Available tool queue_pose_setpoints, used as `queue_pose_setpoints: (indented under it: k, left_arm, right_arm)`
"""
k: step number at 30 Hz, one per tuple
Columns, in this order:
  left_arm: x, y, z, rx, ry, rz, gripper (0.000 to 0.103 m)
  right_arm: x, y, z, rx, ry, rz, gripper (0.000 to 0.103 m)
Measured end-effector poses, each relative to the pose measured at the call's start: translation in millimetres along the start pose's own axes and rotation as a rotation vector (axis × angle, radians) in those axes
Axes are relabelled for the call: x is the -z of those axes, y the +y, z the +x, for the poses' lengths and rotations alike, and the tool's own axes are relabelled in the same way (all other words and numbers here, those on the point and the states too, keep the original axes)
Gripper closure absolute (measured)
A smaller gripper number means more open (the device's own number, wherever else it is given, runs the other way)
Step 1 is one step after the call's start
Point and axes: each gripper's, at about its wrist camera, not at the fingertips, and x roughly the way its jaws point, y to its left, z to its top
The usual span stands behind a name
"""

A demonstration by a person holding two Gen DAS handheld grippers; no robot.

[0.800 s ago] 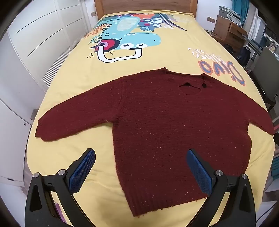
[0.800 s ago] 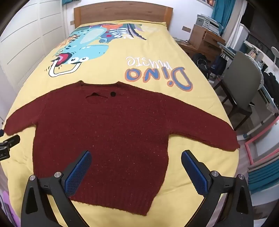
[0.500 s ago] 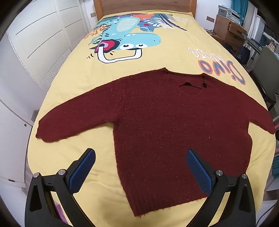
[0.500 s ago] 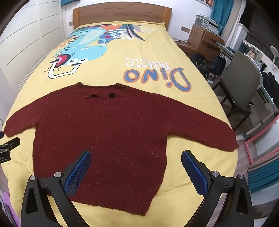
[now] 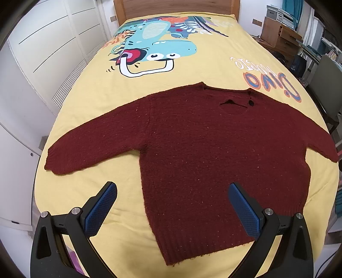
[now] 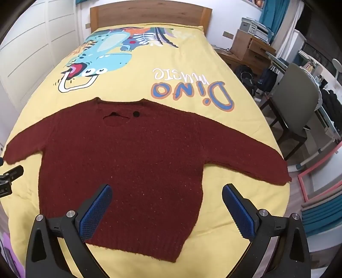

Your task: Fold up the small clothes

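A dark red knit sweater (image 5: 203, 149) lies flat on the yellow bedcover (image 5: 192, 70), sleeves spread out to both sides, hem toward me. It also shows in the right wrist view (image 6: 132, 162). My left gripper (image 5: 172, 198) is open and empty, hovering above the sweater's lower left part near the hem. My right gripper (image 6: 166, 201) is open and empty, hovering above the sweater's lower right part. The left sleeve cuff (image 5: 57, 160) and right sleeve cuff (image 6: 275, 173) lie flat near the bed's edges. The left gripper's body shows at the left edge of the right wrist view (image 6: 8, 181).
The bedcover carries a dinosaur print (image 6: 96, 66) and "Dino music" lettering (image 6: 192, 89). A wooden headboard (image 6: 149, 15) stands at the far end. White wardrobe doors (image 5: 42, 64) run along the left. A grey chair (image 6: 297, 107) and a wooden cabinet (image 6: 250, 49) stand to the right.
Both views have shifted only slightly. The sweater lies as before and both grippers stay open.
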Motion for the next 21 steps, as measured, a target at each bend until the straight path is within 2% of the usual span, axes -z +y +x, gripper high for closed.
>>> queue_pose_setpoints:
  k: [21]
  left_arm:
    - [2.8, -3.7, 5.2, -0.008, 0.009, 0.031, 0.001]
  right_arm:
    - [3.6, -1.9, 4.4, 0.005, 0.02, -0.001, 0.001]
